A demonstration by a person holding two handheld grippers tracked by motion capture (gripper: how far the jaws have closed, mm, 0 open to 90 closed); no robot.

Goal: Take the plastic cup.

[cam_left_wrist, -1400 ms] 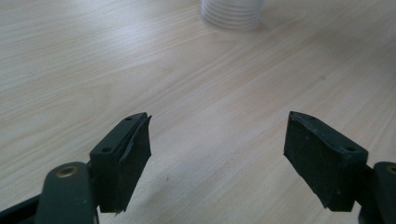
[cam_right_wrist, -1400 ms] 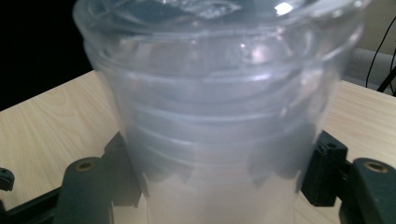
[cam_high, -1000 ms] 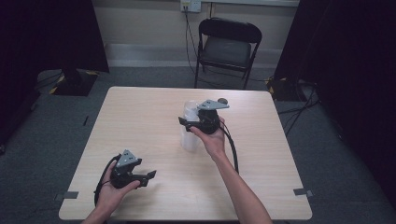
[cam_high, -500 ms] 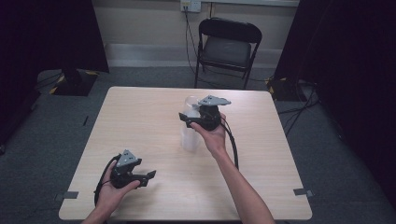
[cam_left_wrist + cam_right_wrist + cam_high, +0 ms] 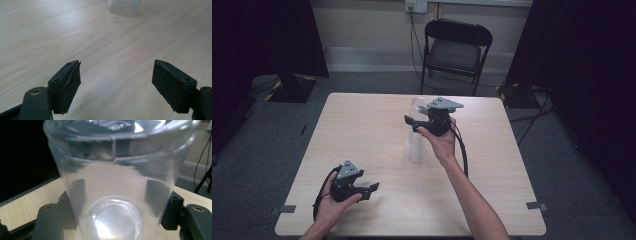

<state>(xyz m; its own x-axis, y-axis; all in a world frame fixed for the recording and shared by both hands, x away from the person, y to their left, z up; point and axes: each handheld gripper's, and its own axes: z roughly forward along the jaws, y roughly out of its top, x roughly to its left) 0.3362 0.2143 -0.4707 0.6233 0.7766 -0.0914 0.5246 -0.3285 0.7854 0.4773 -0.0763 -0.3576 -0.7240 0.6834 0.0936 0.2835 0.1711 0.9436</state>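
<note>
The right gripper (image 5: 418, 124) clamps a clear cup (image 5: 117, 177) near its rim, lifted above a cup stack (image 5: 415, 147) mid-worktop (image 5: 362, 130), likely to peel it off. The left gripper (image 5: 371, 189) rests near the front edge, jaws wide and empty, out of the way. Transparency makes it hard to tell whether the cups have separated, and the stack's top is cut off in the left gripper view.

You are lifting your right gripper (image 5: 414, 123) higher above the table (image 5: 362, 130), and it is carrying the clear plastic cup (image 5: 417, 103) up with it, held between its fingers (image 5: 75, 202). The cup is separating from the stack of ribbed translucent cups (image 5: 415, 147) below, so the gap between them is widening.
</note>
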